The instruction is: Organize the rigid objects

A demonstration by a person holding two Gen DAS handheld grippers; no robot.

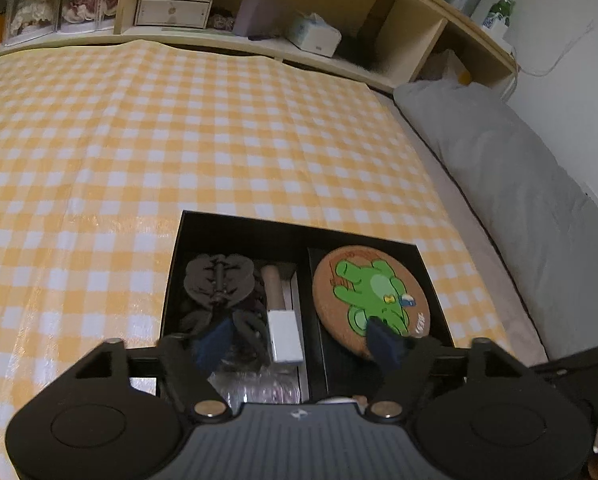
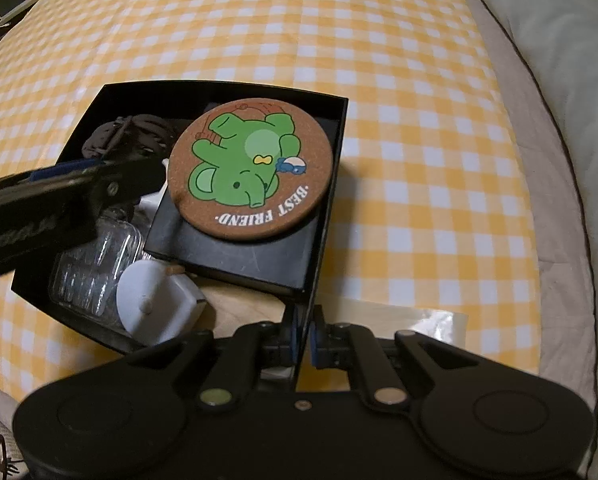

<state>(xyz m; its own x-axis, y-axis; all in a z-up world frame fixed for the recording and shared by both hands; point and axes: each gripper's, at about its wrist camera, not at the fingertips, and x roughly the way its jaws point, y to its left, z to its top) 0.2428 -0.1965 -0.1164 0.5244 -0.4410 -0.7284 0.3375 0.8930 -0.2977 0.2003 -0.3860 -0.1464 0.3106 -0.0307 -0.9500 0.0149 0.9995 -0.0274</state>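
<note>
A black box (image 1: 291, 226) (image 2: 219, 90) sits on the yellow checked cloth. In it lie a round cork coaster with a green elephant (image 1: 371, 292) (image 2: 251, 168), dark hair claws (image 1: 219, 280) (image 2: 127, 136), a wooden-handled white tool (image 1: 281, 320), a clear plastic case (image 2: 95, 268) and a white round object (image 2: 151, 304). The coaster rests tilted on a smaller black box (image 2: 239, 252). My left gripper (image 1: 299, 348) is open above the box, one fingertip over the coaster's near edge. My right gripper (image 2: 303, 340) is shut on the black box's near right wall.
The checked cloth (image 1: 179, 140) covers a bed. A grey pillow (image 1: 499, 168) lies along the right. A wooden headboard shelf (image 1: 259, 40) holds boxes and a tissue pack. A clear plastic sheet (image 2: 419, 320) lies right of the box.
</note>
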